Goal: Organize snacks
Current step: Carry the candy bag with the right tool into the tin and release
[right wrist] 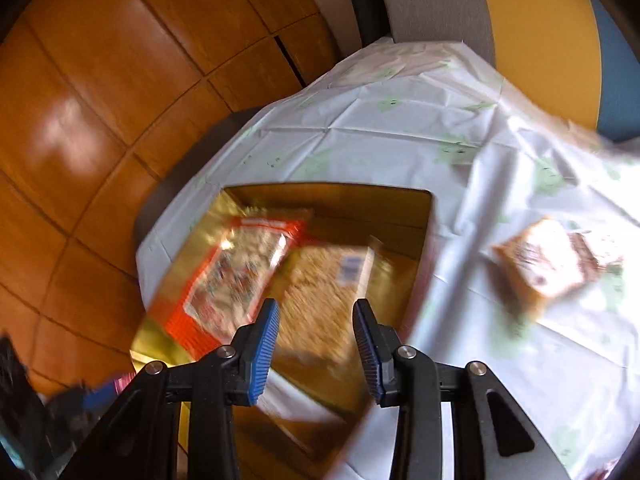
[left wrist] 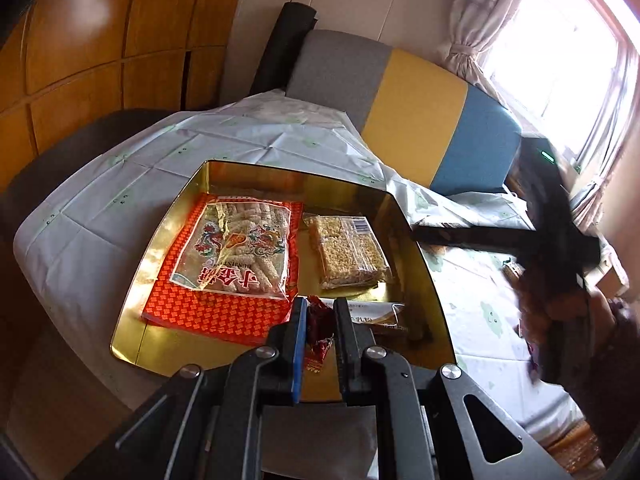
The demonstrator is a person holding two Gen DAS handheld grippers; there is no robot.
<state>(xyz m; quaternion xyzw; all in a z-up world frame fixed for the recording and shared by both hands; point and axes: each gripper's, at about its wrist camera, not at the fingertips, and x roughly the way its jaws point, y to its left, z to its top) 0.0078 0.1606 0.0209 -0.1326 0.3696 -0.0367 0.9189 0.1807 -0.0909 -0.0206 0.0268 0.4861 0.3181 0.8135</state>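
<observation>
My left gripper [left wrist: 320, 328] is clamped on a small red-wrapped candy [left wrist: 318, 322], held over the near edge of the gold tray [left wrist: 132, 320]. I'd call this the drop-off step: candy's picked and hanging above the tray, not yet let go.

Already in the tray: big red-orange bag of puffed rice sticks [left wrist: 232, 264] on the left, clear pack of rice crisp bars [left wrist: 348, 252] just beside it on the right, and a white-labelled pack [left wrist: 376, 314] near the front, right next to my fingers. Tray sits on the pale tablecloth [left wrist: 100, 208].

My right gripper [right wrist: 316, 340] has its fingers apart w/ nothing between them, hovering over the tray's near-right part; that view is badly blurred. One snack left out on the cloth: tan-and-brown packet [right wrist: 552, 264], well apart from the tray to the right.

Next, I reckon: lower the candy into the bare gold strip at front, open up, then send the right one for that packet. Needs a flat-pack pinch by the edge.
</observation>
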